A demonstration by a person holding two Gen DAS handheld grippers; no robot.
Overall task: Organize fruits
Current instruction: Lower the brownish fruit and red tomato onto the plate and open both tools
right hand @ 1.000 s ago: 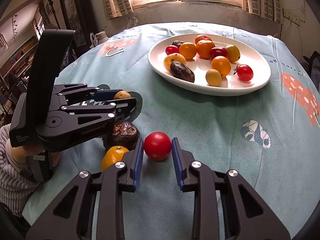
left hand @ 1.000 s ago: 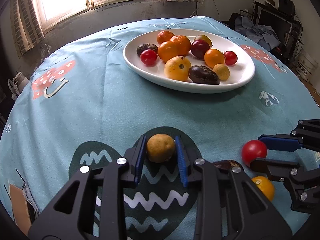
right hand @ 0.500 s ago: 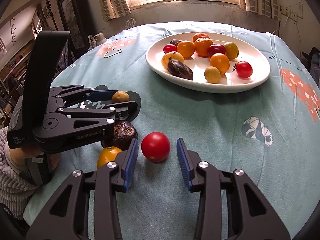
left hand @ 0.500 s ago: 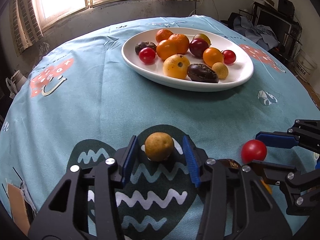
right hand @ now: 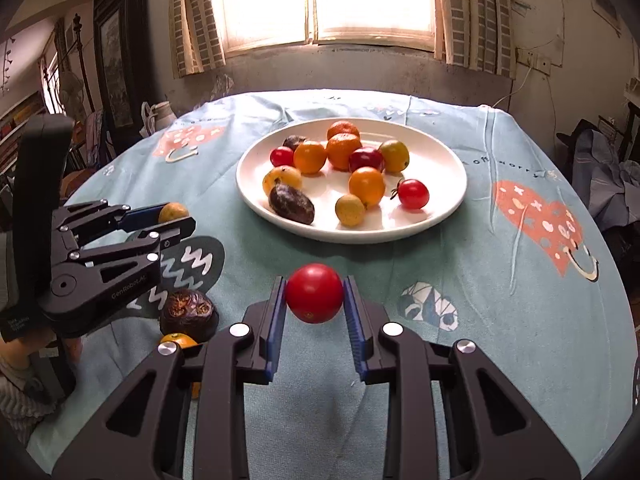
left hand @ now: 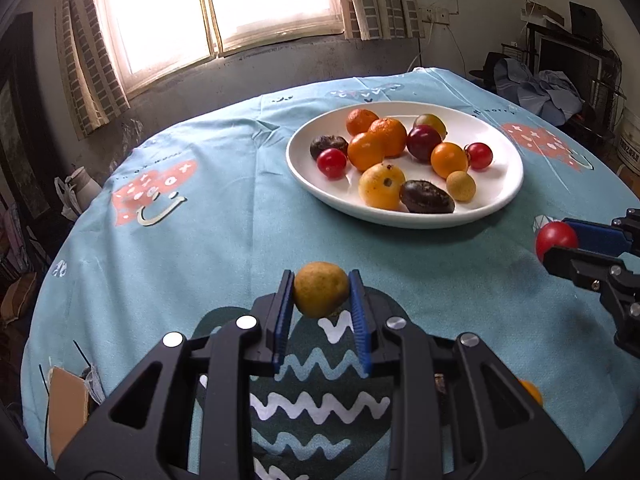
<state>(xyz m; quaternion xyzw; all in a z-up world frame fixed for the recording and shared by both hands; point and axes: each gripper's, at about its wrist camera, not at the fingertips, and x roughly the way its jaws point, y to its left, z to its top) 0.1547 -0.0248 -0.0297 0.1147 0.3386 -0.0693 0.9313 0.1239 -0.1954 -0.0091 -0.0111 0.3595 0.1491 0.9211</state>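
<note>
Fruits held in both grippers, plate waiting ahead

Fruits are the job here, and most already sit together on a white plate [right hand: 448, 204] toward the far side of a round table [right hand: 500, 320] under a light blue printed cloth, below a bright window. Oranges, small red tomatoes, a dark plum and two wrinkled dark fruits cluster on the plate's left half, leaving bare space on its right.

The left gripper [left hand: 322, 312] is clamped on a small tan fruit [left hand: 321, 289], its blue pads pressing both sides. The fruit hangs clear of the cloth over a dark patch with white zigzags near the table's near edge.

The right gripper [right hand: 314, 314] is closed on a red tomato [right hand: 314, 293], also squeezed between blue pads and held above the cloth. Both tools point toward the plate, which suggests each fruit is meant to join the pile there.

Two fruits lie loose on the cloth by the near-left edge: a dark wrinkled one [right hand: 189, 315] and a small orange [right hand: 179, 340] touching it, partly hidden by the right gripper. They probably come next.
</note>
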